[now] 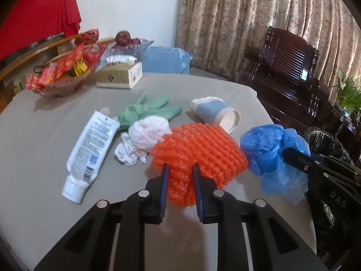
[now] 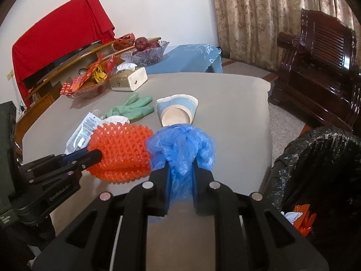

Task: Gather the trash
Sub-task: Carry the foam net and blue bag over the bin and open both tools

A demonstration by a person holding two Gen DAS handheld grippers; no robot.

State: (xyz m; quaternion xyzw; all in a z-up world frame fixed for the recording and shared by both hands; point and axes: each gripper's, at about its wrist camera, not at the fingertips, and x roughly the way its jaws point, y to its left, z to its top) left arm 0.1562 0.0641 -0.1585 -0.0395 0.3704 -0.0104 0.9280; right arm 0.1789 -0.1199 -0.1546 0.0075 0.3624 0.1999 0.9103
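Nearest the tabletop's (image 1: 45,140) front edge, the left tool (image 1: 180,169) pinches the orange foam net (image 1: 203,146), the right tool (image 2: 180,169) beside it grips the blue plastic bag (image 2: 180,144), a paper cup (image 1: 214,113) lying behind both.

An orange foam net (image 1: 198,155) and a crumpled blue bag (image 1: 270,153) sit side by side, each pinched. A tube (image 1: 90,151), tissue (image 1: 144,137), green glove (image 1: 149,110) and tipped cup (image 1: 214,115) lie behind.
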